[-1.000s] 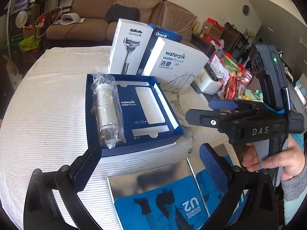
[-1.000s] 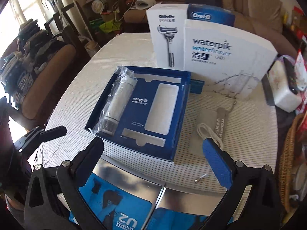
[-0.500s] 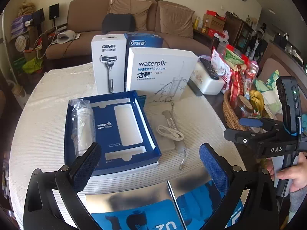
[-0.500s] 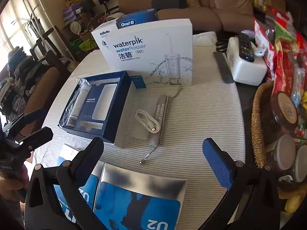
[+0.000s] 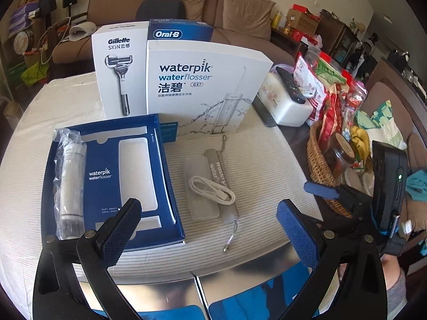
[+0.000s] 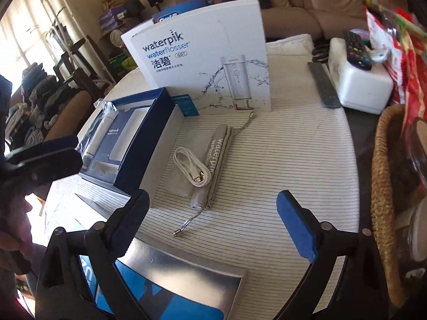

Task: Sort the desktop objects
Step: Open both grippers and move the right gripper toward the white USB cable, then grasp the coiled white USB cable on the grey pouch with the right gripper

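An open blue Waterpik tray box (image 5: 157, 186) (image 6: 149, 136) lies on the striped tablecloth, with a bagged white flosser (image 5: 68, 184) (image 6: 100, 130) in its left slot. Right of it a coiled white cable (image 5: 210, 190) (image 6: 190, 166) rests on a grey Waterpik pouch (image 5: 222, 184) (image 6: 213, 162). My left gripper (image 5: 208, 229) is open and empty above the near table edge. My right gripper (image 6: 213, 221) is open and empty, just in front of the pouch; it also shows at the right of the left wrist view (image 5: 333, 194).
White Waterpik (image 5: 202, 90) (image 6: 202, 58), Gillette (image 5: 120, 72) and Oral-B (image 5: 181, 33) boxes stand at the back. Silver-blue booklets (image 5: 192, 293) (image 6: 170, 285) lie at the near edge. A wicker basket (image 5: 317, 165) (image 6: 384, 200), a white tissue box (image 5: 288, 104) (image 6: 357, 85) and snacks crowd the right.
Both grippers have swung to the right and moved closer to the table; the cable and pouch now sit centred in both views. Both stay open. Nothing on the table moved.
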Tool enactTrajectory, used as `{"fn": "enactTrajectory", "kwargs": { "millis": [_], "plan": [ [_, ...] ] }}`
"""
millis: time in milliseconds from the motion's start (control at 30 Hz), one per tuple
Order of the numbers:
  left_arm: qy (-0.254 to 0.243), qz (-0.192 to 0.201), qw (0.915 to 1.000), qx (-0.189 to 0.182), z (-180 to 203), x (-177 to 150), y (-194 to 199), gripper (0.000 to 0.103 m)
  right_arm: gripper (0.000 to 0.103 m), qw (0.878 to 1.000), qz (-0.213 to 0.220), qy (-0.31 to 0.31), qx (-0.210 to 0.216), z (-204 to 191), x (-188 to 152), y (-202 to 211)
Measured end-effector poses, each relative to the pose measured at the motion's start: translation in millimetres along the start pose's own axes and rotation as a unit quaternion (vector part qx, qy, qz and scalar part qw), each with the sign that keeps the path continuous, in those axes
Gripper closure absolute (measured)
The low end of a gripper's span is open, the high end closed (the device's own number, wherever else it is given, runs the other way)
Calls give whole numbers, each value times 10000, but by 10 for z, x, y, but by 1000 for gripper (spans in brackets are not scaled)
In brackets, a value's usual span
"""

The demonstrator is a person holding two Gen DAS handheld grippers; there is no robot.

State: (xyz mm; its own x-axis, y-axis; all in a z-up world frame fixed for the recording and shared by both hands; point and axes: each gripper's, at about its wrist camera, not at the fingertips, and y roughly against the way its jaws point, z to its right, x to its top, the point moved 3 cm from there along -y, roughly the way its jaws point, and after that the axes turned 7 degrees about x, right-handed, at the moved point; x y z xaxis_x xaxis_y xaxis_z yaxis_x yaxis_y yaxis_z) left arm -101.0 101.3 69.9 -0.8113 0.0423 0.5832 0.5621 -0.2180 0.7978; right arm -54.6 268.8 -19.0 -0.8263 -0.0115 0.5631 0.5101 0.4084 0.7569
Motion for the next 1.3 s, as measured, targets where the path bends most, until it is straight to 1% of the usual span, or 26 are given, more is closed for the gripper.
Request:
{"fn": "enactTrajectory", "kwargs": {
  "millis": [33, 100, 133, 267, 333, 500, 533, 567, 633, 700, 733, 867, 967, 1033, 1100, 1133, 1200, 1300],
  "plan": [
    [29, 2, 10000, -17, -26, 6, -16, 0, 26, 9999, -8, 146, 19, -35, 9, -70],
    [55, -4, 10000, -18, -86, 13, -53, 0, 38, 9992, -54, 387, 121, -110, 32, -210],
    [54, -20, 10000, -16, -117, 17, -74, 0, 41, 9986, -108, 503, 150, -147, 49, -290],
    [41, -80, 10000, -38, -226, 29, -161, 0, 41, 9940, -371, 1030, 44, -258, 93, -589],
    [84, -76, 9999, -88, -269, 43, -182, 0, 44, 9906, -518, 1265, -8, -293, 97, -713],
    [133, -115, 9995, -244, -304, 67, -229, 0, 45, 9829, -797, 1657, -93, -303, 108, -951],
    [133, -122, 9994, -280, -300, 68, -234, 0, 47, 9815, -839, 1721, -88, -305, 110, -984],
    [138, -128, 9993, -322, -299, 69, -237, 0, 49, 9800, -886, 1778, -87, -313, 108, -1018],
    [134, -132, 9990, -393, -283, 66, -242, 0, 61, 9770, -1049, 1853, -109, -319, 95, -1095],
    [115, -136, 9989, -432, -263, 61, -245, 0, 69, 9762, -1177, 1814, -139, -292, 88, -1142],
    [112, -136, 9988, -446, -260, 56, -243, 0, 71, 9780, -1153, 1734, -96, -271, 102, -1130],
    [147, -170, 9983, -537, -239, 29, -250, 0, 73, 9822, -1130, 1497, 43, -198, 104, -1070],
    [262, -212, 9967, -744, -235, 3, -241, 0, 74, 9866, -997, 1274, 196, -169, 117, -926],
    [459, -282, 9927, -1081, -240, -11, -235, 1, 75, 9894, -810, 1149, 363, -181, 134, -745],
    [679, -320, 9869, -1429, -250, -21, -214, 1, 75, 9908, -589, 1113, 505, -249, 159, -529],
    [754, -324, 9848, -1530, -252, -29, -199, 1, 76, 9907, -502, 1135, 559, -295, 156, -404],
    [852, -374, 9812, -1689, -243, -55, -177, 0, 77, 9904, -403, 1213, 520, -380, 159, -233],
    [1040, -533, 9708, -2095, -176, -141, -134, 1, 78, 9921, -330, 1042, 618, -431, 181, -30]
  ]
}}
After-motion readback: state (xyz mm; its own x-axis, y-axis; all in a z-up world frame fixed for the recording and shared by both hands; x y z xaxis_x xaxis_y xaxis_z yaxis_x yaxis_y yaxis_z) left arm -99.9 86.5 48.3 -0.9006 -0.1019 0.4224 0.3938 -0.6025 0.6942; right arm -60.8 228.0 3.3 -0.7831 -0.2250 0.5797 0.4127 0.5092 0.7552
